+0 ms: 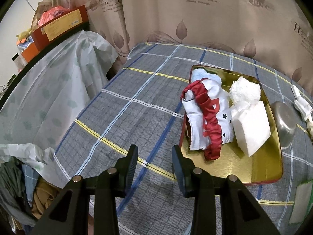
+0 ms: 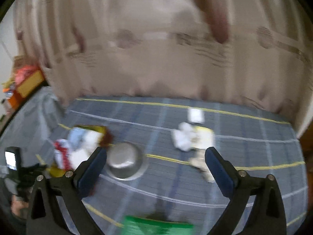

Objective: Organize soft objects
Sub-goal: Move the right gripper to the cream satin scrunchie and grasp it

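My left tongs wait open and empty beside the gold tray holding the soft objects, while my right tongs are wide open for the white cloth on the bed.

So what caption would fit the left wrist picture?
Open left claw hovers over plaid cloth beside a gold tray of soft things.

**Cloth, foil-bright tin and dull steel**

The checked bedcover looks like matt woven cloth. The tin tray shows a glossy gold metal floor. The red-trimmed garment has satiny sheen; the pompom is fluffy. The steel bowl is brushed, dull metal.
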`<state>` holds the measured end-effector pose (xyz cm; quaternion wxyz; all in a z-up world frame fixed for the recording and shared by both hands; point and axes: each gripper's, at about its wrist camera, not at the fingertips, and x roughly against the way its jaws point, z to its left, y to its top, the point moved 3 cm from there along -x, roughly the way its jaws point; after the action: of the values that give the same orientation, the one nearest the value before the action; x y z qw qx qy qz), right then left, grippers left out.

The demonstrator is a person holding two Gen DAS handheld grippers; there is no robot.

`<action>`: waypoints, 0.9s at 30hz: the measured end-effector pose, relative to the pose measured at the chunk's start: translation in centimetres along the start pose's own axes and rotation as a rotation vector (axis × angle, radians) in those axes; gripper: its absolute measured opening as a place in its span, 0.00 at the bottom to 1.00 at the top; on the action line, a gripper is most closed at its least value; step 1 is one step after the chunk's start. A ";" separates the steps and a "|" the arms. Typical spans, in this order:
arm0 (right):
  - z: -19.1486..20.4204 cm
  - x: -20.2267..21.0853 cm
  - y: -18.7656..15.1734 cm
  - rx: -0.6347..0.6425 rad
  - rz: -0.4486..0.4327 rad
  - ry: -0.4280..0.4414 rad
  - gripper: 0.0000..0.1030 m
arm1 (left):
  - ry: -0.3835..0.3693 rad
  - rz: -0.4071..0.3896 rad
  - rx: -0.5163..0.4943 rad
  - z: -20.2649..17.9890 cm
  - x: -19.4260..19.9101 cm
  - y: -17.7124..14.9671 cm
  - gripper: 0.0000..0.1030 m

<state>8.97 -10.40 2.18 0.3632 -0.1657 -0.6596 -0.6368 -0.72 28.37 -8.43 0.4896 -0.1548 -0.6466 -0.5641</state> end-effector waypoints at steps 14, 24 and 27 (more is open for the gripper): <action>-10.9 -10.0 -5.6 0.004 0.285 -0.082 0.97 | 0.021 -0.009 -0.056 -1.0 -0.1 0.1 0.35; -11.8 -15.5 -6.5 0.002 0.304 -0.087 0.96 | 0.000 -0.033 -0.165 -4.4 2.0 1.3 0.35; -12.0 -16.6 -6.4 -0.007 0.293 -0.081 0.96 | -0.034 -0.042 -0.180 -5.9 2.6 2.1 0.35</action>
<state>19.14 -18.69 -14.77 0.4247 -0.2870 -0.6402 -0.5721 2.35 22.91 -5.83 0.4507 -0.1944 -0.6046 -0.6273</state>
